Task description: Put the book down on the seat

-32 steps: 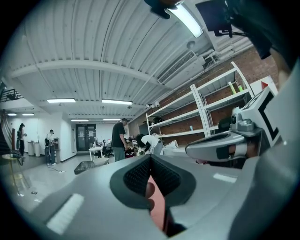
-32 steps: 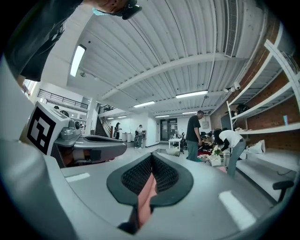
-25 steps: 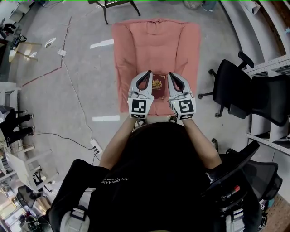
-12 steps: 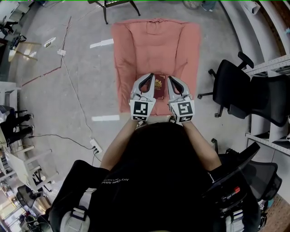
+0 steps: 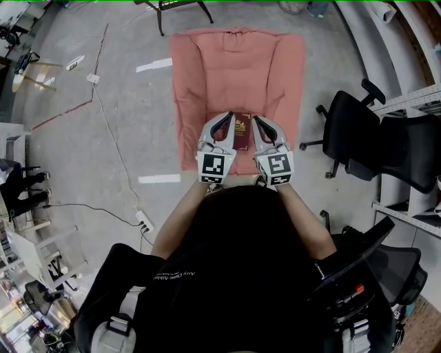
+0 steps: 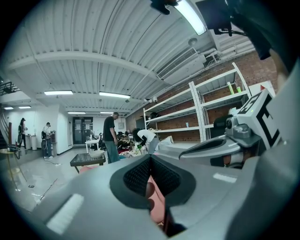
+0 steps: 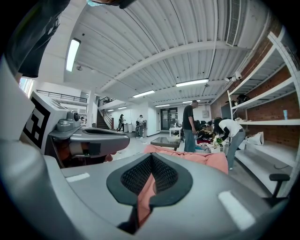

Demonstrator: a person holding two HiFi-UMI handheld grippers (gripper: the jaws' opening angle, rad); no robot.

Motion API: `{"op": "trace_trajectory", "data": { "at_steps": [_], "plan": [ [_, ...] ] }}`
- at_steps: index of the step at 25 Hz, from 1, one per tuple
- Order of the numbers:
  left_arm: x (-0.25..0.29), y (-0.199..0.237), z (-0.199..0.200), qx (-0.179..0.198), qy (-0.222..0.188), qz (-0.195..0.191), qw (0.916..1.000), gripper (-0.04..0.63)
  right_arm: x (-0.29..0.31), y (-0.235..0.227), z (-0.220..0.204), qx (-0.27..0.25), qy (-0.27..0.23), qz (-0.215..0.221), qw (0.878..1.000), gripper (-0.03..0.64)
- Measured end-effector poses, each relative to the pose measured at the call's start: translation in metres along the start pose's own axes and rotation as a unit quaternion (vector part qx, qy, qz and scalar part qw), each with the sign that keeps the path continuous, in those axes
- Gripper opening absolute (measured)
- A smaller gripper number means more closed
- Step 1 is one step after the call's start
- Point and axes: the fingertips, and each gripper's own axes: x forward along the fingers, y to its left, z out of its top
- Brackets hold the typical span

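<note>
A dark red book (image 5: 240,134) with a gold emblem lies flat over the front of the pink armchair seat (image 5: 234,76). My left gripper (image 5: 225,118) flanks its left edge and my right gripper (image 5: 257,121) its right edge, both shut. The book sits squeezed between their outer sides; I cannot tell whether it rests on the cushion. In the left gripper view the jaws (image 6: 151,161) are closed on nothing, pink fabric showing below, with the right gripper (image 6: 225,147) alongside. The right gripper view shows its shut jaws (image 7: 151,161), the left gripper (image 7: 93,136) and the armchair (image 7: 197,159) ahead.
Black office chairs (image 5: 358,138) stand close on the right by metal shelving (image 5: 413,103). A cable and power strip (image 5: 146,222) run over the concrete floor at left. A black bench (image 5: 176,8) stands beyond the armchair. People (image 6: 111,136) stand far off.
Both grippers have edged slightly toward each other, closing in on the book. The book itself has barely moved.
</note>
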Motion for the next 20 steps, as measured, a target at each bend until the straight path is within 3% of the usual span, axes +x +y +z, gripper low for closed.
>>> {"op": "trace_trajectory", "data": {
  "at_steps": [20],
  "plan": [
    [-0.0006,-0.0103,-0.0091,-0.009,0.016,-0.017,0.9997,-0.003,-0.0040,0.0031,-0.0050,0.003,0.010,0.000,1.000,0.006]
  ]
}}
